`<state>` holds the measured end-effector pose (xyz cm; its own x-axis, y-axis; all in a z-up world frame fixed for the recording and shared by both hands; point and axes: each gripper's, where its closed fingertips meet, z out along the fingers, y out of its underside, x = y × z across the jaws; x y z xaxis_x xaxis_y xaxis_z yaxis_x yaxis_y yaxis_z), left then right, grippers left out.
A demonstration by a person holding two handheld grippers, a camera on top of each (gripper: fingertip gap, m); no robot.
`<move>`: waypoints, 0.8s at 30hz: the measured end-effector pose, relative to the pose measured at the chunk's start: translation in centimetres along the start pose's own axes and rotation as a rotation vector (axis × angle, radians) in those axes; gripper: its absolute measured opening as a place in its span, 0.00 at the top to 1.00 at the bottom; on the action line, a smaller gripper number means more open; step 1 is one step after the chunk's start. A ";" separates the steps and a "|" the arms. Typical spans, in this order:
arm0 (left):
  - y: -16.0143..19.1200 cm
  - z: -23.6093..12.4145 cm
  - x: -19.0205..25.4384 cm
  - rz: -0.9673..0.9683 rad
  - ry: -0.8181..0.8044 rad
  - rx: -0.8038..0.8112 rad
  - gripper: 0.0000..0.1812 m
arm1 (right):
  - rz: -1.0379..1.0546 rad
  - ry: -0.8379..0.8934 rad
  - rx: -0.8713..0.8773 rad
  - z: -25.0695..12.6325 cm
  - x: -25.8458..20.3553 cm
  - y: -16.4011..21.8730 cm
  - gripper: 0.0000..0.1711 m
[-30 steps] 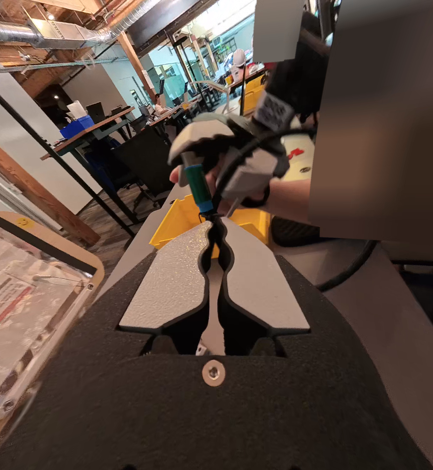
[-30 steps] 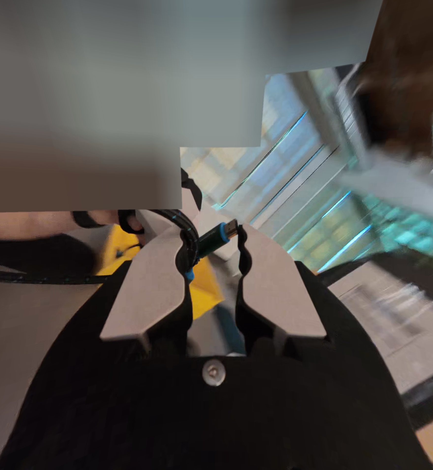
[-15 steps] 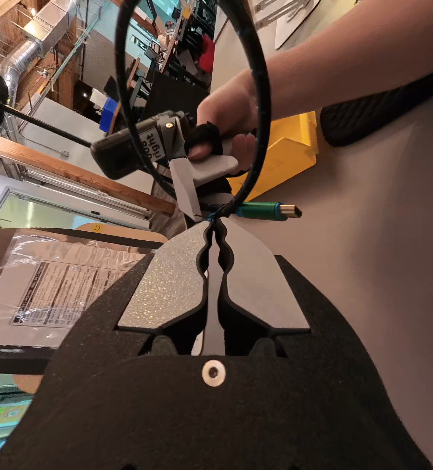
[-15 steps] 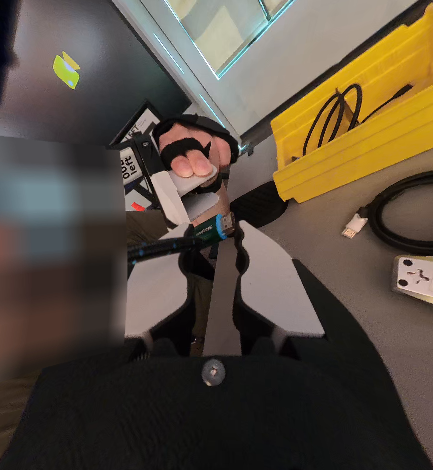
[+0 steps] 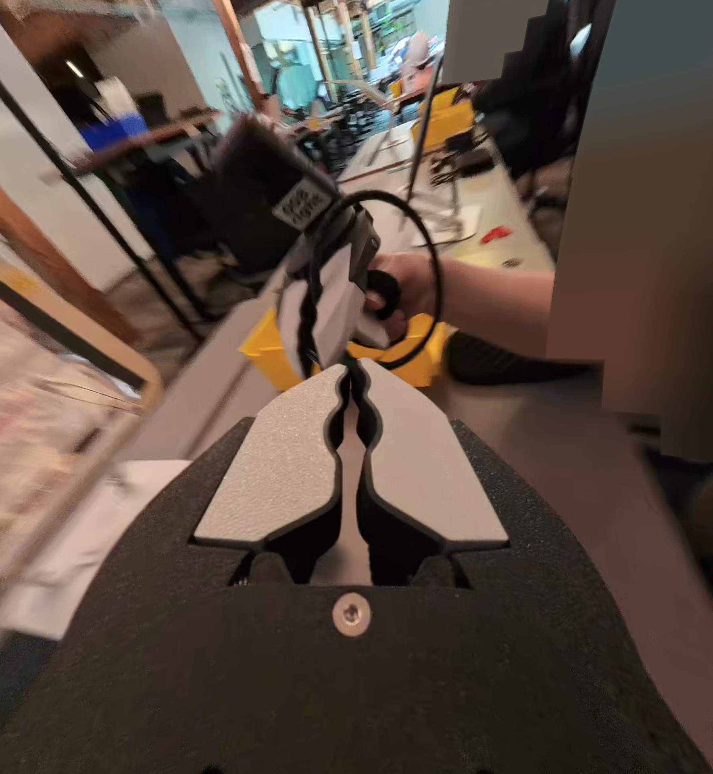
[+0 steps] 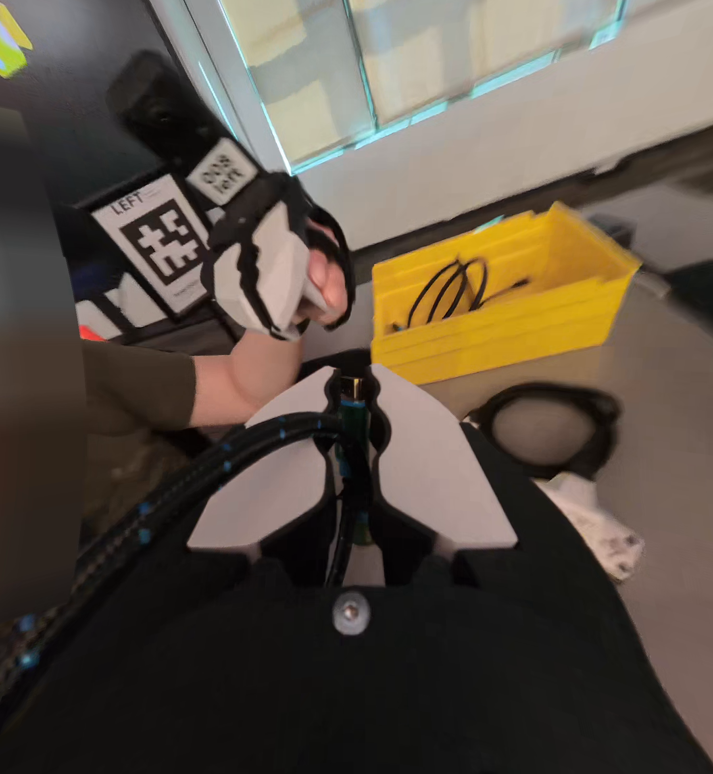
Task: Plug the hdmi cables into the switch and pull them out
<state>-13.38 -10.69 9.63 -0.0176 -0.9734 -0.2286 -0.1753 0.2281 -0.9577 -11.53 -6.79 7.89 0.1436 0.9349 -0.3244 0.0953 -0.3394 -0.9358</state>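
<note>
Green HDMI plug (image 6: 352, 412), crosswise at the right gripper (image 6: 351, 372) tips 0.5 s ago, now lies lengthwise btwn its fingers w/ metal tip fwd, braided cable (image 6: 220, 460) looping off left, while the left gripper (image 6: 281, 331) has let go & sits apart above.

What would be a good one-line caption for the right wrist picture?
Right gripper clamps a green HDMI plug above a grey table, with a yellow bin beyond.

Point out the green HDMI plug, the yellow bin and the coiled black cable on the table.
green HDMI plug (image 6: 352, 412): right wrist view, its green body.
yellow bin (image 6: 497, 337): right wrist view, its front wall.
coiled black cable (image 6: 598, 408): right wrist view, the coil's far right bend.
</note>
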 end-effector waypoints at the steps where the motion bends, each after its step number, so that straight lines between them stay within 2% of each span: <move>1: 0.1 0.1 0.3 -0.107 0.072 0.017 0.98 | -0.064 0.017 0.028 -0.3 -0.2 -0.6 0.93; 4: 1.2 1.5 0.0 -0.282 0.159 0.038 0.95 | -0.169 0.093 0.055 -1.0 -0.3 -1.5 0.93; 8: 3.7 4.6 -0.3 -0.235 0.109 0.000 0.89 | -0.206 0.087 0.035 -0.9 -1.6 -1.7 0.93; 10: 3.6 5.7 0.6 -0.240 0.145 0.035 0.87 | -0.210 0.060 0.047 -0.5 -2.5 -1.9 0.93; 13: 4.3 6.6 1.7 -0.287 0.184 -0.016 0.86 | -0.241 0.065 0.066 -0.1 -3.2 -2.4 0.93; 16: 4.5 6.7 1.3 -0.318 0.160 -0.026 0.84 | -0.306 0.077 0.179 -0.6 -4.4 -4.1 0.93; 21: 1.5 6.9 2.8 -0.423 0.304 0.234 0.78 | -0.371 0.064 0.398 -2.0 -6.5 -6.8 0.93; 24: -0.4 6.9 2.9 -0.432 0.276 0.396 0.81 | -0.395 0.069 0.505 -2.7 -6.9 -7.7 0.92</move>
<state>-6.54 -13.43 8.13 -0.2886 -0.9375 0.1944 0.1518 -0.2452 -0.9575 -10.62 -10.95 17.66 0.2572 0.9650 0.0513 -0.3193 0.1349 -0.9380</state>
